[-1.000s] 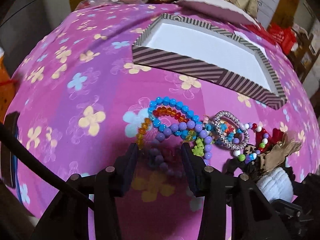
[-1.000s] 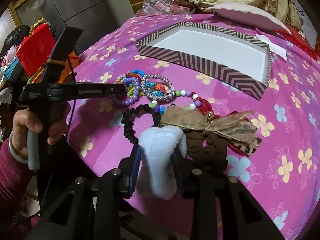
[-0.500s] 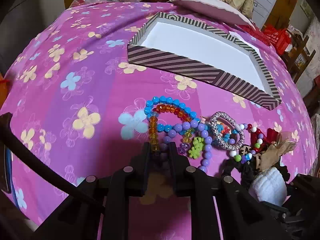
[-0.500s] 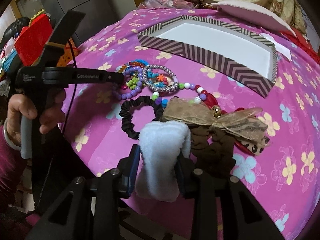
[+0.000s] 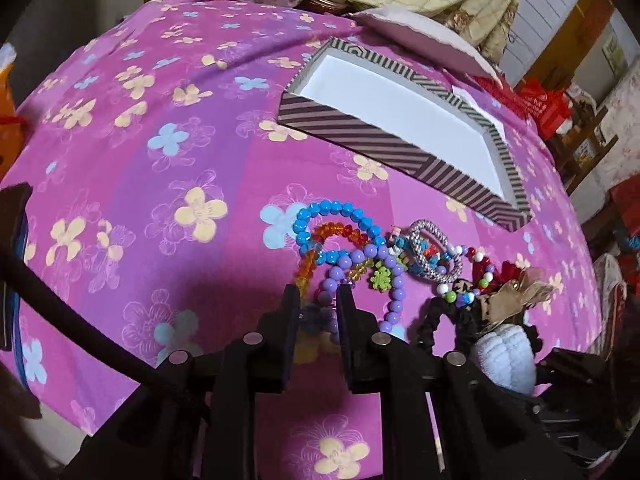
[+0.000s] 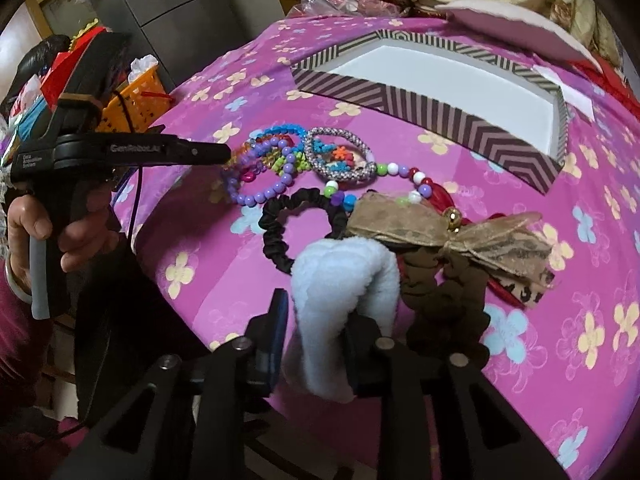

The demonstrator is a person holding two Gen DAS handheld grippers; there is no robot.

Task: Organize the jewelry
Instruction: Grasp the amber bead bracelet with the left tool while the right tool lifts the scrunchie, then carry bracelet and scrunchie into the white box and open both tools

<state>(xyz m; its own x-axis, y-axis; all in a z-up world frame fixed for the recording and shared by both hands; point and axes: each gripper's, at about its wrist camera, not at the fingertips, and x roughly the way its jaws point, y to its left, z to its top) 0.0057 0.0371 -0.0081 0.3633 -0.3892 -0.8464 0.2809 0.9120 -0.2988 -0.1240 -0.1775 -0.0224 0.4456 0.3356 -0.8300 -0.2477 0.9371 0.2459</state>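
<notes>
A heap of bead bracelets lies on the pink flowered cloth: a purple bead bracelet [image 5: 394,280], a blue one [image 5: 336,210], an orange one [image 5: 340,230] and a silver ring bracelet [image 5: 434,250]. My left gripper [image 5: 318,304] is shut on the near end of the purple bead bracelet; it also shows in the right wrist view [image 6: 224,154]. My right gripper [image 6: 316,320] is shut on a white fluffy scrunchie [image 6: 344,268]. A striped empty box [image 5: 400,120] stands behind the heap.
A black scrunchie [image 6: 280,232], a brown scrunchie [image 6: 444,292] with a tan ribbon bow [image 6: 480,232] and red pieces lie beside the white scrunchie. An orange basket [image 6: 132,104] stands off the table's left. Cloth and bags pile up at the back.
My left gripper has closed on the beads and moved in toward the heap. My right gripper keeps its hold on the white scrunchie and has lifted slightly.
</notes>
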